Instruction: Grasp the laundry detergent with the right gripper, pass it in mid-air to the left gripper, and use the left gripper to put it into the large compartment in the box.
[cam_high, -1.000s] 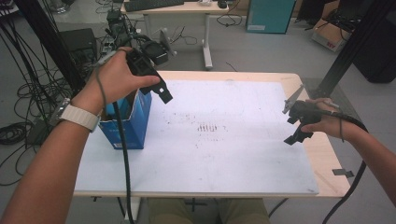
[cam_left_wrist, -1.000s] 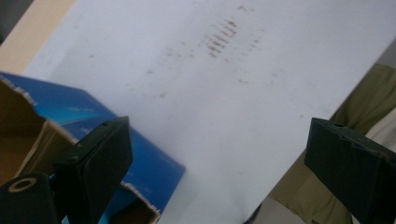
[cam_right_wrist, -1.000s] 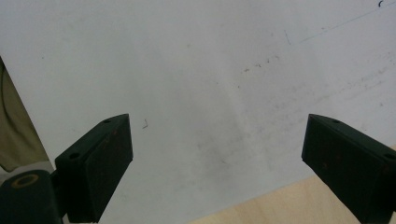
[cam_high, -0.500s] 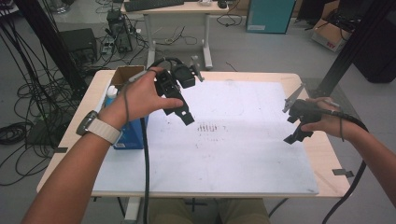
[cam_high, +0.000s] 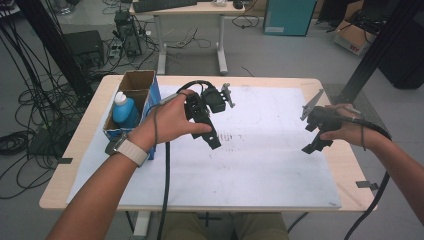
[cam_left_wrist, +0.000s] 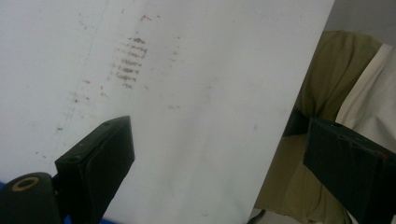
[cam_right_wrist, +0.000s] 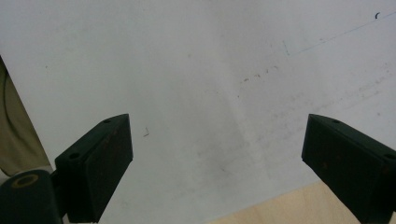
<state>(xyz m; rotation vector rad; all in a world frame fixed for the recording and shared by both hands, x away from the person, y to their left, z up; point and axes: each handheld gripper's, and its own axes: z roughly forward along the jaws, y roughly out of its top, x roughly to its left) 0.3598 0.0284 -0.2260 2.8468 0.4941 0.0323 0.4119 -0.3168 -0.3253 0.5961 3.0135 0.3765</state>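
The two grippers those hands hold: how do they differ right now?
The left gripper hangs over the middle of the white mat, near the blue box; the right gripper hangs by the mat's right edge. The left one's cable runs down toward the table's near edge, the right one's along the forearm. Both stand open with nothing between the jaws.

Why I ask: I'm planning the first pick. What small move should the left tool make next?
Probably swing the left tool over to the cardboard box and stop above the blue bottle, at its white cap. The tool's jaws stand open and empty over the white mat, the right tool is open and empty too, and the bottle stands upright in the box on the left hand's side.
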